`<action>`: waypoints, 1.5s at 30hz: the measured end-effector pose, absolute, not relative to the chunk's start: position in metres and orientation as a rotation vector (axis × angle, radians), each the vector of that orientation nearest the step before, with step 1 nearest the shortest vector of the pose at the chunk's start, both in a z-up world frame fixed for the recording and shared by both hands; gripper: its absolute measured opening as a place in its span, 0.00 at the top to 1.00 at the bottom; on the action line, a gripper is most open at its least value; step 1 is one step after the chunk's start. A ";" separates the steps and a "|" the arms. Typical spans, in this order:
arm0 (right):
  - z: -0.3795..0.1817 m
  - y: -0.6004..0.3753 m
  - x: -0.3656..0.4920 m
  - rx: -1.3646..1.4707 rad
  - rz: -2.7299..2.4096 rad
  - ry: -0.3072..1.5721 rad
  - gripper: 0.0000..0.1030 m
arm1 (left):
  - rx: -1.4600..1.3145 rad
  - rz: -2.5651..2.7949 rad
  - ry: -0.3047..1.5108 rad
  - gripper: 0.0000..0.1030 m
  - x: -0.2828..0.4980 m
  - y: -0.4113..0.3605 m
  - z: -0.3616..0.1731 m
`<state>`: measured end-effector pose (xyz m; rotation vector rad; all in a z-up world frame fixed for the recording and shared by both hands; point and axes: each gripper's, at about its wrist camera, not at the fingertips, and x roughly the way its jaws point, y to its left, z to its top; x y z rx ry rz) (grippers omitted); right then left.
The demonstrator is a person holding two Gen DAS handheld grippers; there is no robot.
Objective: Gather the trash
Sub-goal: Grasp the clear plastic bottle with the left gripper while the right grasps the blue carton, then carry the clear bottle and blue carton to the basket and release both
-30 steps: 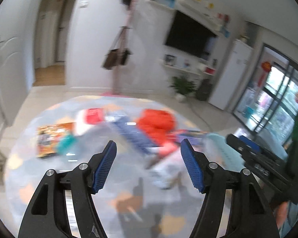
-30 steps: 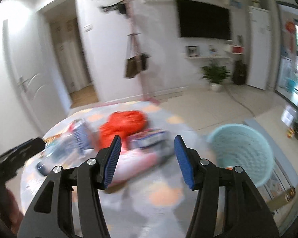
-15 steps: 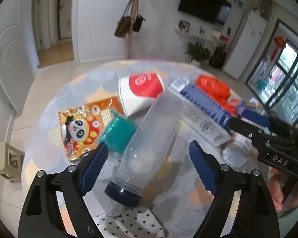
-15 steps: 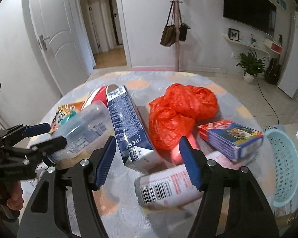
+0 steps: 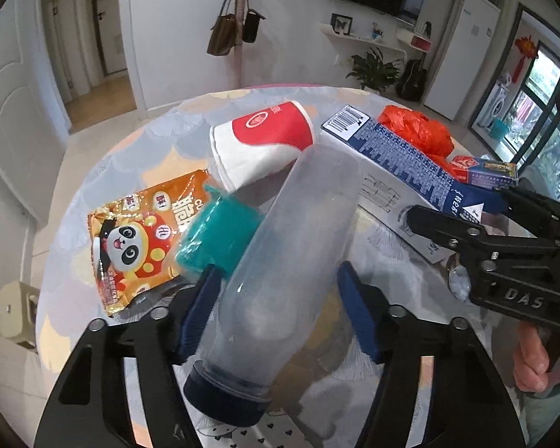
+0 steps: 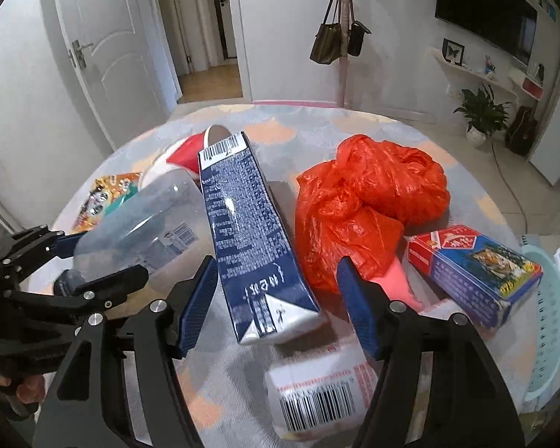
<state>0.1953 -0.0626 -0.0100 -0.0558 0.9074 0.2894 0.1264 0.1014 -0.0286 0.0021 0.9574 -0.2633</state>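
Note:
A clear plastic bottle (image 5: 291,246) with a dark blue cap lies on the round table (image 5: 130,149). My left gripper (image 5: 276,280) straddles it near the cap end. Its jaws are closing, and a thin gap still shows at the right pad (image 5: 354,310). A long blue carton (image 6: 250,231) lies lengthwise between the open jaws of my right gripper (image 6: 276,265), with space on both sides. In the right wrist view, the left gripper (image 6: 108,254) sits around the bottle (image 6: 138,224).
A red-and-white paper cup (image 5: 265,142), panda snack packet (image 5: 130,239) and teal wad (image 5: 220,231) lie left of the bottle. A red plastic bag (image 6: 366,201), red-blue box (image 6: 474,268) and barcoded white container (image 6: 317,395) crowd the right. A teal basket (image 6: 548,328) stands beyond the table edge.
Both grippers dropped toward the table. The left one widened, then narrowed around the bottle. The right one came down over the blue carton.

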 end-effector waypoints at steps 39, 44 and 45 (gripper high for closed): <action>0.083 -0.191 0.013 0.068 0.182 0.592 0.67 | -0.052 -0.405 0.700 0.52 0.057 -0.001 0.064; 0.048 -0.210 -0.005 0.089 0.146 0.679 0.67 | -0.042 -0.443 0.704 0.52 0.055 -0.019 0.060; 0.040 -0.212 -0.004 0.092 0.138 0.700 0.67 | -0.041 -0.450 0.709 0.52 0.054 -0.023 0.058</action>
